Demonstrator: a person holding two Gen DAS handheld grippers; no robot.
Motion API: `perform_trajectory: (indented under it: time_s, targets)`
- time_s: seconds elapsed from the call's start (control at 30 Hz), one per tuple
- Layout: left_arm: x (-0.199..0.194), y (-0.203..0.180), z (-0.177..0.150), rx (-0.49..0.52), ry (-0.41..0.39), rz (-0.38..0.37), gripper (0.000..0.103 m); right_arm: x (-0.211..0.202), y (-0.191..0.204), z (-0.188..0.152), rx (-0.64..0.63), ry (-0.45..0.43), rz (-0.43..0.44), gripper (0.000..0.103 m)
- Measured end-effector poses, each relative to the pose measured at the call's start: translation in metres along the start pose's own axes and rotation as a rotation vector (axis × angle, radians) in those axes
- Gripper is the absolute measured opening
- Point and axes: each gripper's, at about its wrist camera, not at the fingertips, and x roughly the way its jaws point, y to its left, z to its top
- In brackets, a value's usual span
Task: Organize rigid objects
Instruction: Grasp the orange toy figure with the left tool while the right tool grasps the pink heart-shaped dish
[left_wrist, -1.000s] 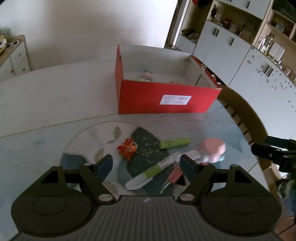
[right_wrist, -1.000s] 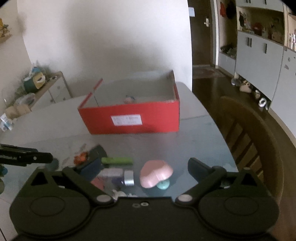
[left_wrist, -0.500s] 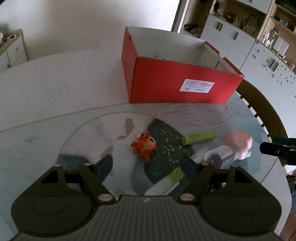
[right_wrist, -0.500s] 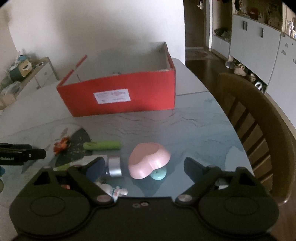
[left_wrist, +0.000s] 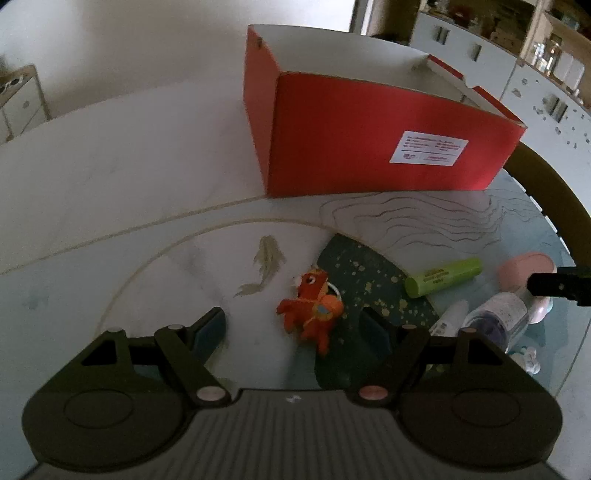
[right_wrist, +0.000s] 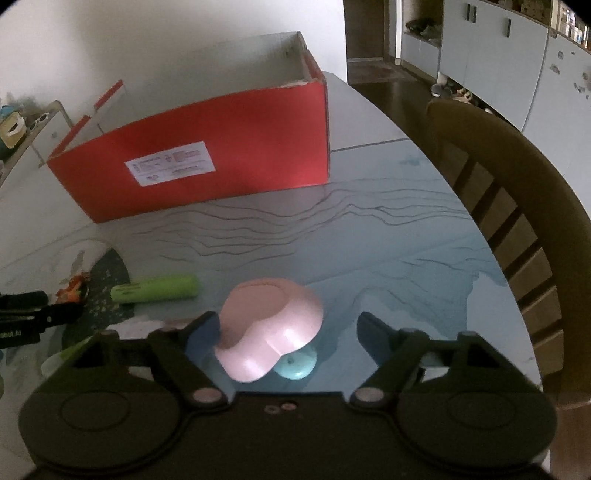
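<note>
A: What's the biggest thing there?

B: The round table, smooth and glossy, printed with wavy lines, a fish and a dark speckled patch. A curved wooden chair with slats stands at its edge.

A: And on it?

B: A red cardboard box, rectangular, open at the top, pale inside, with a white label on its long wall. It sits toward the far side, well apart from the small items.

A: The grippers?

B: Matte black plastic. The left gripper has its fingers spread wide, with the orange toy between the tips, not touching either. The right gripper is also spread; the pink heart-shaped dish lies between its fingers, close against the left one, whether touching I can't tell.

A: Smaller pieces?

B: A green cylindrical tube lies flat beside the dish. A clear bottle with dark contents lies on its side near a white tube. A small teal rounded piece peeks from under the dish.
</note>
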Motion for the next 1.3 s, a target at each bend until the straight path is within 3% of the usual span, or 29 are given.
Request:
perform_trajectory:
  time_s: [0.13,0.4,0.53,0.63,0.7,1.13,1.3]
  targets:
    - [0.002,-0.004,0.001,0.025,-0.014,0.0,0.078,0.003,0.003,0.002,-0.005,0.001,0.015,0.077]
    - [0.0,-0.01,-0.003,0.076,-0.042,0.037,0.052,0.01,0.01,-0.002,-0.023,0.023,0.031,0.065]
    - [0.0,-0.012,-0.003,0.086,-0.042,0.048,0.039,0.009,0.012,-0.003,-0.037,0.022,0.027,0.065]
    - [-0.001,-0.014,-0.002,0.099,-0.039,0.052,0.038,0.008,0.013,-0.004,-0.049,0.014,0.019,0.062]
    - [-0.001,-0.014,-0.002,0.103,-0.038,0.054,0.038,0.007,0.014,-0.003,-0.055,0.01,0.021,0.047]
    - [-0.007,-0.018,-0.001,0.101,-0.023,0.044,0.037,-0.007,0.013,-0.002,-0.057,-0.043,0.074,0.038]
    - [-0.011,-0.018,0.001,0.087,-0.024,0.037,0.037,-0.02,0.012,0.0,-0.051,-0.074,0.106,0.026]
